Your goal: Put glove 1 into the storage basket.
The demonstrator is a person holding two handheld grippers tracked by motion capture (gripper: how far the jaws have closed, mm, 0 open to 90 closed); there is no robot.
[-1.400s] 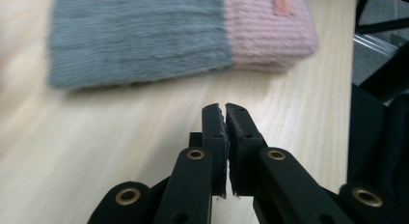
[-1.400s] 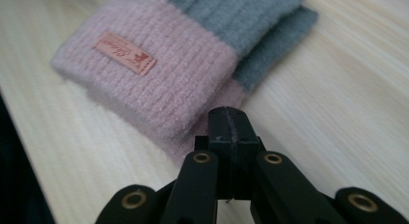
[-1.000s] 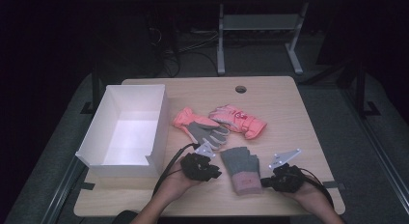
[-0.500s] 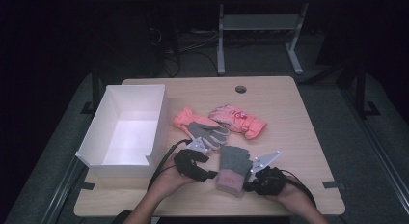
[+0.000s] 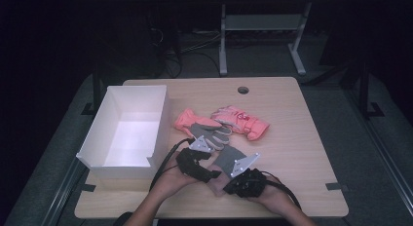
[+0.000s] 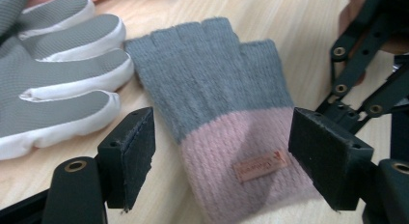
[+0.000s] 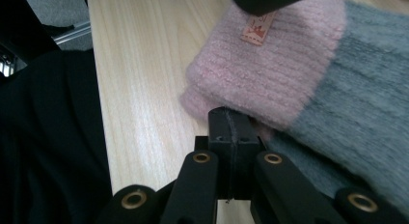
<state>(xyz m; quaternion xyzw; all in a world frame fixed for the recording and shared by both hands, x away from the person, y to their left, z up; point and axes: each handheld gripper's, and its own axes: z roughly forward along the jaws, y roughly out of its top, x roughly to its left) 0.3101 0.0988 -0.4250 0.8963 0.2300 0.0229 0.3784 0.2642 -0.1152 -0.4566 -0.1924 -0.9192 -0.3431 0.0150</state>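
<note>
Item 1, fingerless knit glove (image 6: 219,103): grey finger part, pink cuff with a small sewn tag. Lies flat on the counter (image 5: 292,138) near the person's edge, between the two hands, stubby fingers pointing away from the person.

Item 2, left gripper (image 6: 222,151): jaws apart, having just been opening; the pink cuff lies between them on the counter, and neither pad presses on it. One pad stands just beside the cuff's left edge in the left gripper view, the other just beside its right edge. In the high view this gripper (image 5: 214,176) sits at the glove's left side.

Item 3, right gripper (image 7: 231,125): jaws together. In the right gripper view their tips meet at the lower edge of the pink cuff, where a fold of knit seems pinched between the pads; how much cloth is caught cannot be told. In the high view this gripper (image 5: 229,189) sits at the glove's near end.

Item 4, grey-palmed glove with white edging (image 6: 58,74): just beside the knit glove, on its left in the left gripper view.

Item 5, pink gloves (image 5: 241,121): farther up the counter, touching the grey-palmed glove.

Item 6, white box (image 5: 158,121): open-topped, at the counter's left side, well apart from the knit glove
</note>
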